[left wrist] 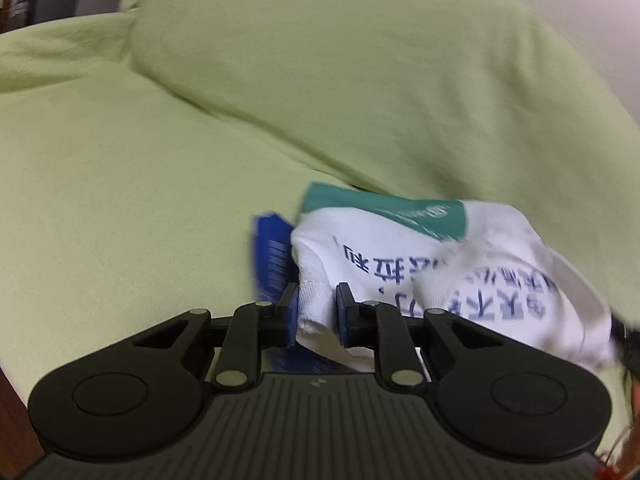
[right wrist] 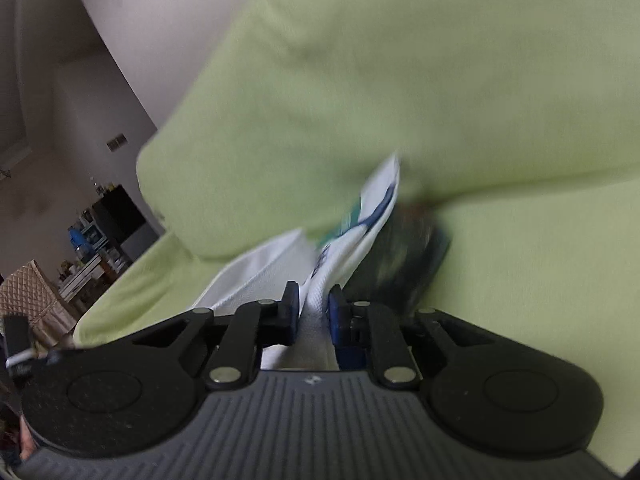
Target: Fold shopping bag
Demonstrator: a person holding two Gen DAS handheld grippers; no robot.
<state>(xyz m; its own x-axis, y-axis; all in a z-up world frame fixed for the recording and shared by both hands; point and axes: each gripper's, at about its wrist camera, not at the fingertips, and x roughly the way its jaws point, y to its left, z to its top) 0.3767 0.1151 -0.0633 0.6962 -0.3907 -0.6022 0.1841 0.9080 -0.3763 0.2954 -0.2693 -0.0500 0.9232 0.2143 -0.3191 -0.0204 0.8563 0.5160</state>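
Fabric of the white printed shopping bag sits pinched in both jaws, left gripper and right gripper, low centre over the green sofa cushion. We judge the lift begun; next, matching edges evenly.

A bunched white shopping bag with blue print is pinched by the left gripper, lifted just in front of a light-green cushion.
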